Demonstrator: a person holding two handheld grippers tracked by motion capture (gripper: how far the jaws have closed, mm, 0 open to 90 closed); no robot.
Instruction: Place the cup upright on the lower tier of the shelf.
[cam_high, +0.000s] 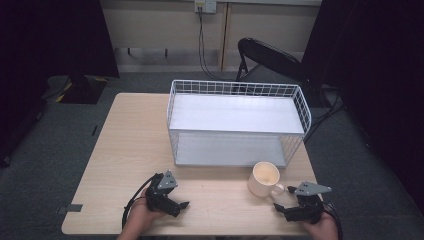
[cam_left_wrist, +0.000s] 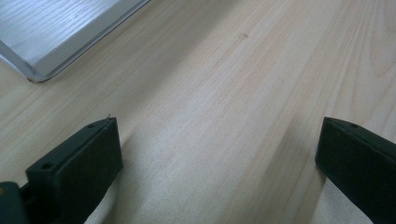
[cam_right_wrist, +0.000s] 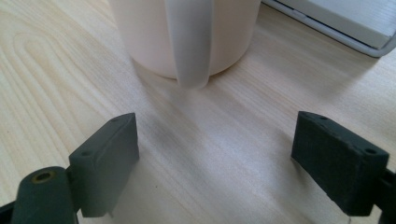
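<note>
A cream mug (cam_high: 264, 178) stands upright on the wooden table, its handle turned toward the front right. My right gripper (cam_high: 281, 209) lies just behind that handle, open, with nothing between its jaws. In the right gripper view the mug (cam_right_wrist: 154, 32) and its handle (cam_right_wrist: 190, 42) stand a short way ahead of my right gripper (cam_right_wrist: 215, 149). My left gripper (cam_high: 184, 205) rests open near the table's front edge at the left. In the left gripper view my left gripper (cam_left_wrist: 219, 154) has bare wood between its jaws.
A white two-tier wire rack (cam_high: 235, 122) stands on the far half of the table (cam_high: 125, 150); a corner of its lower shelf (cam_left_wrist: 51, 32) lies ahead of the left gripper. A black folding chair (cam_high: 270, 57) stands behind the table.
</note>
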